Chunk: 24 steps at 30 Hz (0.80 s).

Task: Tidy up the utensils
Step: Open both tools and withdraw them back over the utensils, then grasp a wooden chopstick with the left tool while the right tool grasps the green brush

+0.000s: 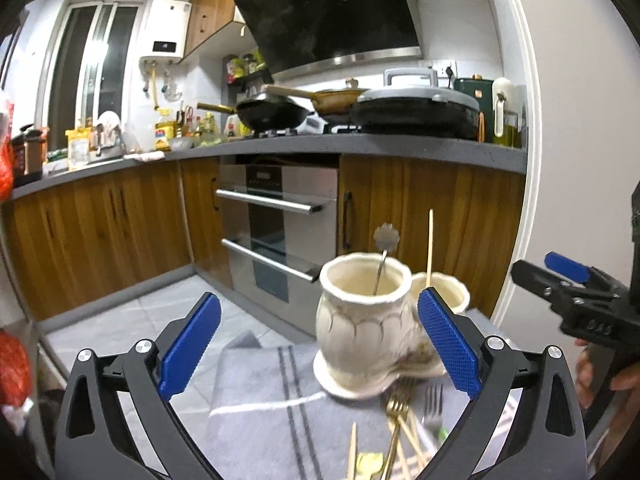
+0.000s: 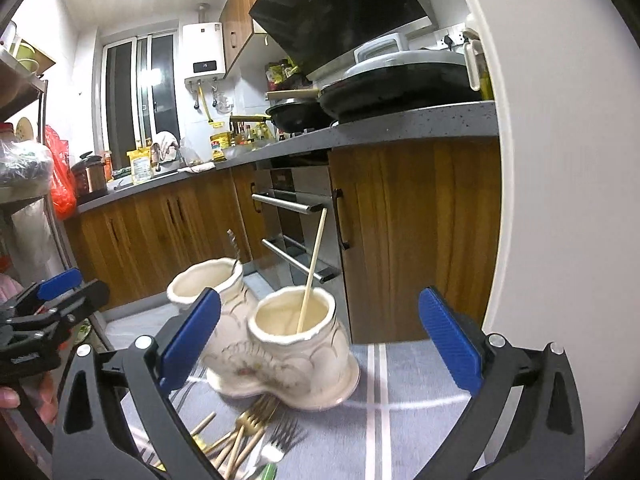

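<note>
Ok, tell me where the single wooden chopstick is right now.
The wooden chopstick stands leaning in the right-hand cup of the cream double holder, in the right wrist view; loose forks lie on the cloth in front.

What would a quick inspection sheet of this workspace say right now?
Surface: grey striped cloth covers the table.
Job's things: cream holder with two cups stands on the cloth; a chopstick leans in one cup, a metal spoon in the other. Forks and more chopsticks lie loose in front of it.
Clutter: something green lies among the loose utensils; it is too blurred to identify.
Grippers: left gripper and right gripper are both open and hold nothing.
Cables: nothing seen.
Surroundings: kitchen with wooden cabinets, an oven, pans on the counter.
</note>
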Tool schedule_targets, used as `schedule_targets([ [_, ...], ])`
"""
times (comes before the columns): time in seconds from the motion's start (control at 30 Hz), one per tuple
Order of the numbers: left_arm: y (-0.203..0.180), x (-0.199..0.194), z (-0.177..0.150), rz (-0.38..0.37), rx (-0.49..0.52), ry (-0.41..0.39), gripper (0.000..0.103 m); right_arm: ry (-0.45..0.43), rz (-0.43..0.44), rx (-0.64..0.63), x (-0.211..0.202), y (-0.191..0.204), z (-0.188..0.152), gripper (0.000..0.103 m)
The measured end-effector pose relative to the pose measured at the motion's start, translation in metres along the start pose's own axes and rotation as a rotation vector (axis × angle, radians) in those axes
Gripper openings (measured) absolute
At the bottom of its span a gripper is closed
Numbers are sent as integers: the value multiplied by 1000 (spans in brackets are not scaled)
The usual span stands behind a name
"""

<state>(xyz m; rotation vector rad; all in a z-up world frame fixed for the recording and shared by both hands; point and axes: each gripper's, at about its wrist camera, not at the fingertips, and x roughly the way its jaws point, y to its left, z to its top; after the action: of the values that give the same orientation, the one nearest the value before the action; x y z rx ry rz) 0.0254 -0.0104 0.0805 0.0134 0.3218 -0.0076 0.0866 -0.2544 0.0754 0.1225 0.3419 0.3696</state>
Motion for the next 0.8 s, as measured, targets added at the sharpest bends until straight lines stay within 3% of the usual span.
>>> schedule_targets([
  [0.27, 11, -11, -24, 16, -4, 83, 98, 83, -10, -10, -11, -2, -28, 98],
  [0.5, 16, -13, -59, 16, 26, 188, 98, 212, 32, 62, -7, -10, -58, 98],
  [0.8, 29, 2, -99, -5, -2, 320, 98, 387, 31, -8, 5, 3, -99, 98],
])
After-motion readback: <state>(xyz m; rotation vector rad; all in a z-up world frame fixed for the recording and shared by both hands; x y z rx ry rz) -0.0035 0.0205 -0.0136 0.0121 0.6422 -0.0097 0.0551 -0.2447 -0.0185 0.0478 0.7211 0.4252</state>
